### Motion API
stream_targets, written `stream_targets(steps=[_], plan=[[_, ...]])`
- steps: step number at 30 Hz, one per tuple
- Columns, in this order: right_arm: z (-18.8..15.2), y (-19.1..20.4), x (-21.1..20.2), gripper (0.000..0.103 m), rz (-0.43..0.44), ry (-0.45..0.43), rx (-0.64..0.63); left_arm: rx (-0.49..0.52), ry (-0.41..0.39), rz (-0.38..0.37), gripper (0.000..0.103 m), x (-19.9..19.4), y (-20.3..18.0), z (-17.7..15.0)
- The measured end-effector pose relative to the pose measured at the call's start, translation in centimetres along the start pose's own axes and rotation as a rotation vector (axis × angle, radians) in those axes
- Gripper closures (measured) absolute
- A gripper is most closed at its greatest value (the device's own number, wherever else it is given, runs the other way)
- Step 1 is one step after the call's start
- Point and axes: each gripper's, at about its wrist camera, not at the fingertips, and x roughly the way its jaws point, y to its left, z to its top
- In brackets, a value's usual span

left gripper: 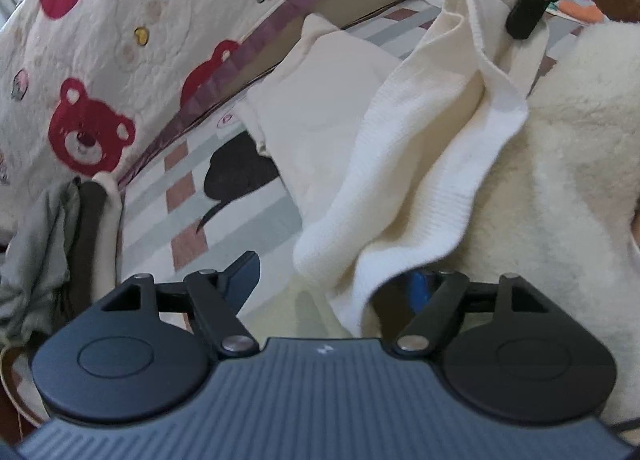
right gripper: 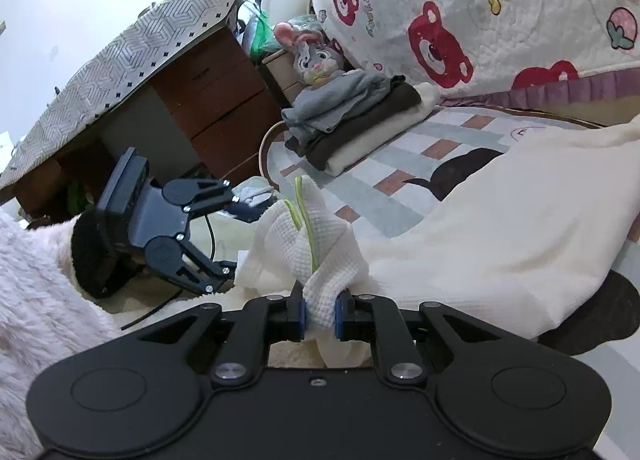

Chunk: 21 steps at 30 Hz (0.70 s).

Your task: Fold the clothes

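Observation:
A cream waffle-knit garment [left gripper: 420,140] hangs in a bunched strip from my right gripper [left gripper: 532,8], at the top right of the left wrist view. In the right wrist view my right gripper [right gripper: 320,316] is shut on a gathered fold of that garment [right gripper: 320,244], which has a green trim. My left gripper [left gripper: 332,280] stands wide open, and the garment's lower end droops between its fingers and hides most of the right one. From the right wrist view the left gripper [right gripper: 236,240] shows open beside the cloth's edge. The rest of the cream garment [right gripper: 500,220] lies spread on the rug.
A stack of folded clothes [right gripper: 352,120] sits on the checked rug [right gripper: 400,164] by a plush rabbit [right gripper: 312,56]. A bear-print quilt [right gripper: 480,20] hangs at the back. A wooden desk with drawers [right gripper: 216,100] stands left. A fluffy sleeve [right gripper: 36,280] fills the lower left.

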Motion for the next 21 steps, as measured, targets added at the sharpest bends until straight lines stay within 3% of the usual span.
stream_targets(steps=[2, 5, 6, 7, 9, 11, 14, 17, 21], plan=[[0.2, 0.0, 0.0, 0.087, 0.002, 0.002, -0.007, 0.021, -0.014, -0.007, 0.023, 0.7, 0.0, 0.3], [0.6, -0.2, -0.1, 0.087, 0.005, -0.002, -0.008, 0.041, -0.032, -0.027, 0.026, 1.9, 0.1, 0.9], [0.8, -0.3, -0.1, 0.087, 0.006, -0.004, -0.007, 0.037, -0.029, -0.057, 0.047, 2.2, 0.2, 1.2], [0.9, -0.4, -0.1, 0.087, 0.007, -0.006, -0.003, 0.018, -0.008, -0.069, 0.096, 2.5, 0.4, 1.6], [1.2, -0.5, -0.3, 0.087, 0.009, -0.011, 0.009, -0.019, 0.013, -0.052, 0.097, 2.5, 0.8, 2.4], [1.6, -0.5, -0.6, 0.087, 0.02, -0.023, 0.025, -0.054, 0.011, 0.009, 0.097, 2.0, 1.2, 3.3], [1.9, 0.1, -1.1, 0.087, 0.035, -0.053, 0.012, -0.031, -0.048, 0.137, 0.097, 0.7, 1.2, 3.8], [2.0, 0.7, -1.4, 0.087, 0.043, -0.073, 0.012, -0.09, -0.109, 0.177, 0.098, -1.3, 1.1, 4.1], [2.2, 1.7, -2.6, 0.087, 0.118, -0.103, 0.083, -0.122, -0.2, 0.201, 0.098, -6.3, -0.2, 4.3]])
